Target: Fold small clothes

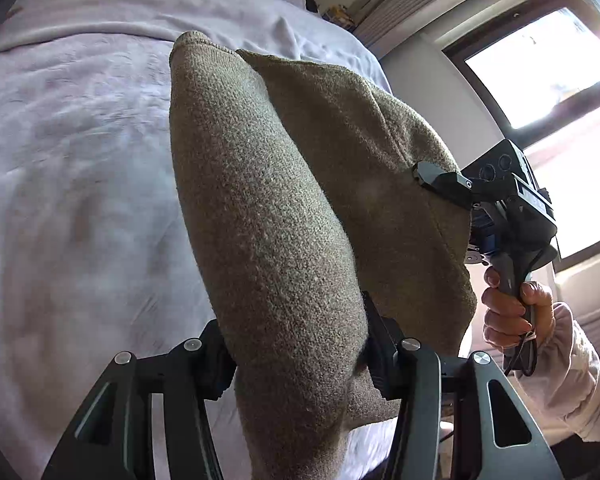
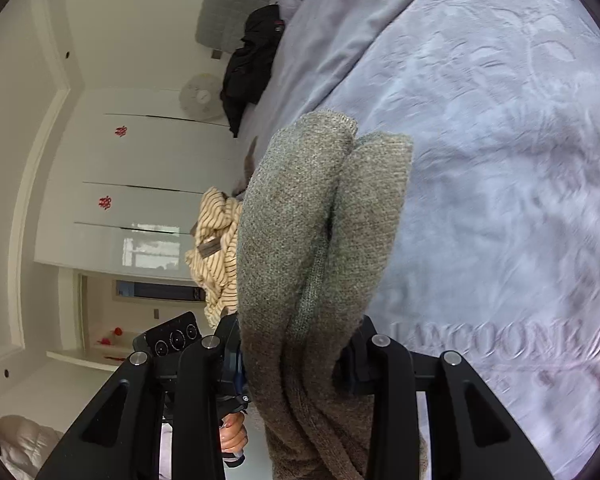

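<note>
Left wrist view: my left tongs (image 1: 300,360) are clamped on a thick bunch of the grey-brown knit garment (image 1: 268,208), which rises from between the fingers toward twelve o'clock, lifted above the lavender bedspread (image 1: 80,140). At three o'clock my right tongs (image 1: 432,174) pinch the garment's far edge, with my right hand (image 1: 512,312) wrapped round their handle and the bright window (image 1: 548,64) behind at two o'clock. In the right wrist view those right tongs (image 2: 296,354) grip the same knit (image 2: 320,208), doubled into two hanging folds. At nine o'clock of it lies a cream striped garment (image 2: 216,248), a black garment (image 2: 252,60) sits at eleven o'clock, and white wardrobe doors (image 2: 140,184) stand beyond.
</note>
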A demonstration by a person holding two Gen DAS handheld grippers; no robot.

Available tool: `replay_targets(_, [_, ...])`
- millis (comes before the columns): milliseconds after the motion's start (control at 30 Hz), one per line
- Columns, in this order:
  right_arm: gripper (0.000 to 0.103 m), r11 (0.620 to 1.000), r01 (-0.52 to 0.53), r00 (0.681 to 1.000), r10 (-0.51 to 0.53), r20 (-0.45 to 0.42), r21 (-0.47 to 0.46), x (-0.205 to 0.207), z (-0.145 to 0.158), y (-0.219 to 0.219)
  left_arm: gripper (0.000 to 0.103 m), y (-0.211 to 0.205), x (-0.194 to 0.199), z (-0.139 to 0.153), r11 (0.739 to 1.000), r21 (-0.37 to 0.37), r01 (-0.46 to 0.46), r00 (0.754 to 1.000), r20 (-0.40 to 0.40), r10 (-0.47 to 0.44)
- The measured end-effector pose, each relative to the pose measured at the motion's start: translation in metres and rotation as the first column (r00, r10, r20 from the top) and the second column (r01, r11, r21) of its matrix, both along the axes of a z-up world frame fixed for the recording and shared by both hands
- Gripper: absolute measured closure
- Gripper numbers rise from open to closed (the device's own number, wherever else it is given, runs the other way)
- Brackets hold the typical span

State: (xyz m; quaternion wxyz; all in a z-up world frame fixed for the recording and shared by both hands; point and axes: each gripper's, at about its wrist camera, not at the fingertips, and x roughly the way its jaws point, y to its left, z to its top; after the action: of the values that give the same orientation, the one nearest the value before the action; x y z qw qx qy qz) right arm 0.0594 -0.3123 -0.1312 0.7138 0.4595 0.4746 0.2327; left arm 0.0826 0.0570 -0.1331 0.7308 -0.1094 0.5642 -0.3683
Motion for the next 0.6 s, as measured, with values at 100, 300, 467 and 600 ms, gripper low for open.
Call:
replay_targets(100, [0.065,1.000,-0.007,1.000,0.007,0.002,0.010,-0.020,0.002,0.035,0.049,0.031,-0.021,0.008,1.000,0.026,0.003,1.000,0.006,-0.004])
replay_targets(300, [0.065,0.999,-0.036,0.999,0.037,-0.036,0.037,-0.056,-0.023,0.096,0.049,0.087,-0.065,0.001,0.996,0.088,-0.004,1.000,-0.029,0.006])
replay_targets(467, [0.065,0.997,-0.078,0.991,0.078,-0.107,0.003,-0.069,-0.063,0.135,0.049,0.122,-0.093,-0.037,0.986,0.164,-0.039,0.997,-0.062,0.050])
replay_targets(600, [0.060,0.968,-0.127,0.950,0.056,-0.308,-0.215,-0.069,-0.098,0.149,0.045,0.150,-0.106,-0.070,0.954,0.291,-0.075,0.985,-0.128,0.116])
